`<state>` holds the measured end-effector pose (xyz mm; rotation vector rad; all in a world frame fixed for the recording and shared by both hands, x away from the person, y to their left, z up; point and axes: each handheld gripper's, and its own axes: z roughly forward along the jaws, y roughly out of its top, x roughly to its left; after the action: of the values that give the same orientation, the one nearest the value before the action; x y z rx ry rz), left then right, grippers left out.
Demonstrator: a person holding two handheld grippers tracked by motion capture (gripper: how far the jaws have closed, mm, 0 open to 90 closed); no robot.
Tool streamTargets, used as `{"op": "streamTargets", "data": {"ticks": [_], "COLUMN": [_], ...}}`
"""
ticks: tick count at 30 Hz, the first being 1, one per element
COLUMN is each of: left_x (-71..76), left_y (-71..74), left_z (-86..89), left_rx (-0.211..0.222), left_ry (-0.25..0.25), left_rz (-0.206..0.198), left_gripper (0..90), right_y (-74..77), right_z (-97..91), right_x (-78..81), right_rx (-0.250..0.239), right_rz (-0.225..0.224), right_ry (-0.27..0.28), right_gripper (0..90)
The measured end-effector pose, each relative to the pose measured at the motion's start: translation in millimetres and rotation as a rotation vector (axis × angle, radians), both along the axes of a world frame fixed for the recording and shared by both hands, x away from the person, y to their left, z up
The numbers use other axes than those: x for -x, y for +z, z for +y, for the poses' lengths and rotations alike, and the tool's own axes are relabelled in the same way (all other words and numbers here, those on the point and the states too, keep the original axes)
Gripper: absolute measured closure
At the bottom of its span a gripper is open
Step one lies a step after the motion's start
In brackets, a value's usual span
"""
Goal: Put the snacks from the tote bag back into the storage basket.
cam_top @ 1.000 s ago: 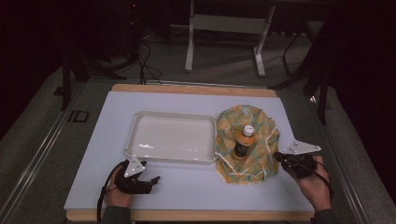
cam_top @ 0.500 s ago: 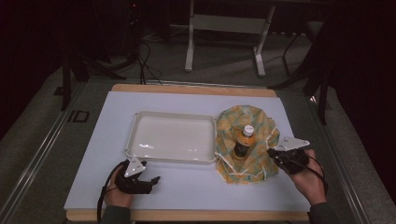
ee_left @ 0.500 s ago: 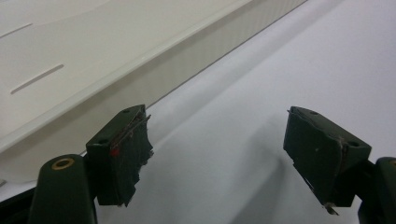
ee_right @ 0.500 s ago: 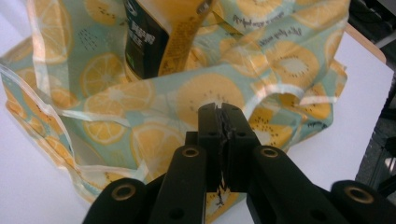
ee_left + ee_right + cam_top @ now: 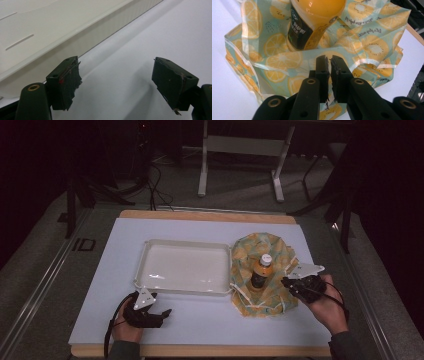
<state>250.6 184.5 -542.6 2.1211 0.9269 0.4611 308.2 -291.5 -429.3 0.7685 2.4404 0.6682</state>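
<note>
Left gripper (image 5: 162, 312) rests on the white table (image 5: 120, 250) at about 7 o'clock, just below the near rim of the white tray (image 5: 145, 251); jaws stand wide apart, nothing between them. Tray sits at table centre. At 3 o'clock of the tray, touching its right edge, lies a crumpled citrus-print bag (image 5: 245, 255) with an orange juice bottle (image 5: 260, 270) standing upright in it. Right gripper (image 5: 286, 282) is at the bag's 4 o'clock edge; its jaws have just been opening slightly, now a narrow slit apart, with the bag's plastic rim (image 5: 307, 56) right at the tips; pinch on it not discernible.
</note>
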Motion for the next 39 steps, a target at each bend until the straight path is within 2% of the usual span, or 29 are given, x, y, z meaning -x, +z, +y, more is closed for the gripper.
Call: {"op": "streamTargets", "data": {"ticks": [9,18,28,39], "left_x": [0.0,0.1,-0.3,-0.5], "left_y": [-0.1,-0.1,-0.1,-0.2], "left_z": [-0.4,-0.6,-0.6,-0.9], "left_rx": [-0.005,-0.007,-0.011,-0.015], "left_ry": [-0.002,-0.004,-0.007,-0.008], "left_rz": [0.001,0.001,0.001,0.004], "left_gripper": [22.6,22.6,22.6,22.6], "right_y": [5.7,11.2,15.3,20.3], "right_z": [5.1,9.4,11.4,14.3], "right_x": [-4.1,-5.9,-15.6,-21.2], "right_rx": [0.015,0.057,0.079,0.109], "right_rz": [0.038,0.046,0.072,0.078], "right_ry": [0.036,0.057,0.077,0.101], "right_gripper": [70.9,62.3,57.0,53.9]}}
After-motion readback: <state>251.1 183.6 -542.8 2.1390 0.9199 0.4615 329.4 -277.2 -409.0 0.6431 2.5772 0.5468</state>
